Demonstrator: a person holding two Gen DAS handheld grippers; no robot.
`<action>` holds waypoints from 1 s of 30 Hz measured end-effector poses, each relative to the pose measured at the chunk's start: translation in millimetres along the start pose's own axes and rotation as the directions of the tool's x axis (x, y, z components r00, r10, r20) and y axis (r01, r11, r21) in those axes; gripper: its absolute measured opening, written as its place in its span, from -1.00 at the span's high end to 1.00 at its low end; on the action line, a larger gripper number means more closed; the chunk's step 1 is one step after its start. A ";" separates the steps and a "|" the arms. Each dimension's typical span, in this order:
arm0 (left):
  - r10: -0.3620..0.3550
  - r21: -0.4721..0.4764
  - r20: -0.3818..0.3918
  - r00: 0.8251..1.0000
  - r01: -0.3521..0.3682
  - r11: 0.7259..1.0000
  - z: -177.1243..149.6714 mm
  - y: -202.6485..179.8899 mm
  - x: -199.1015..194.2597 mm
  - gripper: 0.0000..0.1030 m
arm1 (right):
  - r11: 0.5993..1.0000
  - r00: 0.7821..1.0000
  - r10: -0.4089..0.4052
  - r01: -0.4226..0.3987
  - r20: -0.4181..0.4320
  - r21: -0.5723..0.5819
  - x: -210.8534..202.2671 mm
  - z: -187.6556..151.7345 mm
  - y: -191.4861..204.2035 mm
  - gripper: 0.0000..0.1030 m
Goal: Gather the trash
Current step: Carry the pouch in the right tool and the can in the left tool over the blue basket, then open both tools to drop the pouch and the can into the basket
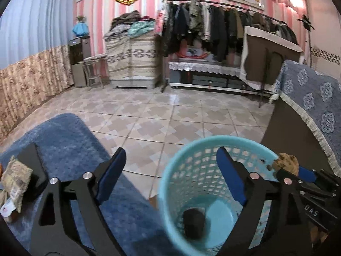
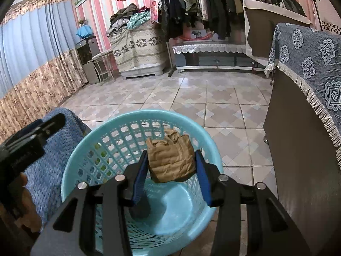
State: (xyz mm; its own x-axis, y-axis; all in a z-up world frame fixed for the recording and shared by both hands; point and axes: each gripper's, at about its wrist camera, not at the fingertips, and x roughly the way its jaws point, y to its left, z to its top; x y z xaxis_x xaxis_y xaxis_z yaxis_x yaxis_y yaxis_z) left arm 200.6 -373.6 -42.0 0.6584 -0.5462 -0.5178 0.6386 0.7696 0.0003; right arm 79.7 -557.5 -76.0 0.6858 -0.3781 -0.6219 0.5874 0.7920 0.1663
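Right fingers [image 2: 171,166] grasp crumpled brown paper [image 2: 171,160] over turquoise basket [image 2: 85,149] on tiled floor [image 2: 191,89]; left fingers [image 1: 170,175] released.

Both cams on my hand-held grippers, tilted down, facing the pink striped wall [image 1: 97,19] w/ clothes rack [image 2: 223,6]. L wrist cam sits close above the teal basket [image 1: 170,166], left of centre. R wrist cam looks straight into it, close. Shared: basket, tiled floor [image 2: 191,93], blue blanket [image 1: 64,140], rack.

Setting was a home living room: long metal rack of hanging dark coats [image 2: 213,6], patterned beige floor tiles [image 2: 191,93], pink-and-white striped wallpaper [image 2: 100,10], blue pleated curtains [image 2: 32,42].
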 end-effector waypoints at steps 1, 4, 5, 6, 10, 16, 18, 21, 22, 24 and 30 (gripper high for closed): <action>0.017 -0.004 0.008 1.000 -0.017 1.000 0.5 4.4 -3.0 -0.74 | 1.000 1.000 0.001 -0.001 -0.001 -0.003 0.4 -0.4 1.0 0.15; 0.070 -0.008 0.031 0.997 -0.070 0.998 1.7 18.2 -14.6 -0.81 | 1.000 1.000 0.004 -0.004 -0.005 -0.010 1.6 -1.4 6.0 0.15; 0.087 -0.006 0.039 0.995 -0.087 0.996 1.6 22.6 -18.9 -0.84 | 1.000 1.000 0.007 -0.007 -0.005 -0.009 1.7 -1.6 8.1 0.15; 0.104 -0.006 0.044 0.994 -0.104 0.995 1.1 26.9 -22.4 -0.86 | 1.000 1.000 0.009 -0.009 -0.005 -0.008 1.7 -1.5 9.1 0.15; 0.148 -0.017 0.046 0.988 -0.147 0.989 -2.1 44.5 -35.5 -0.88 | 1.000 1.000 0.012 -0.012 -0.004 -0.027 2.8 -2.4 19.5 0.15; 0.188 -0.074 0.025 0.982 -0.186 0.980 -9.4 73.8 -50.2 -0.89 | 0.999 1.000 0.022 -0.022 0.007 -0.037 3.6 -3.7 34.6 0.12; 0.204 -0.082 0.012 0.979 -0.202 0.976 -12.6 80.9 -52.6 -0.89 | 0.999 0.999 0.028 -0.027 0.019 -0.041 1.8 -3.7 37.8 -0.04; 0.216 -0.099 -0.002 0.976 -0.215 0.972 -17.1 91.4 -56.4 -0.89 | 0.998 0.999 0.019 -0.017 0.050 -0.056 -3.9 -3.4 41.5 -0.39; 0.222 -0.107 -0.002 0.975 -0.221 0.970 -17.6 95.5 -59.0 -0.89 | 0.998 0.998 0.015 -0.012 0.055 -0.056 -5.2 -3.1 41.9 -0.40; 0.232 -0.112 -0.002 0.973 -0.231 0.967 -17.5 100.7 -61.0 -0.89 | 0.999 0.998 0.015 -0.012 0.059 -0.047 -6.5 -2.9 41.0 -0.59; 0.259 -0.130 -0.005 0.966 -0.258 0.957 -27.9 115.8 -74.3 -0.89 | 0.997 0.997 -0.020 0.025 0.079 -0.068 -10.6 -3.0 46.2 -0.81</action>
State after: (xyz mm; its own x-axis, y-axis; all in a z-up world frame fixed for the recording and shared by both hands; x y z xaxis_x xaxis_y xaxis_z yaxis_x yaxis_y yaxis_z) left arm 214.5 -234.6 -27.3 0.7994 -0.3262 -0.5046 0.3899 0.9206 0.0226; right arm 98.2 -515.5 -64.0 0.7057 -0.4302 -0.5629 0.5739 0.8130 0.0982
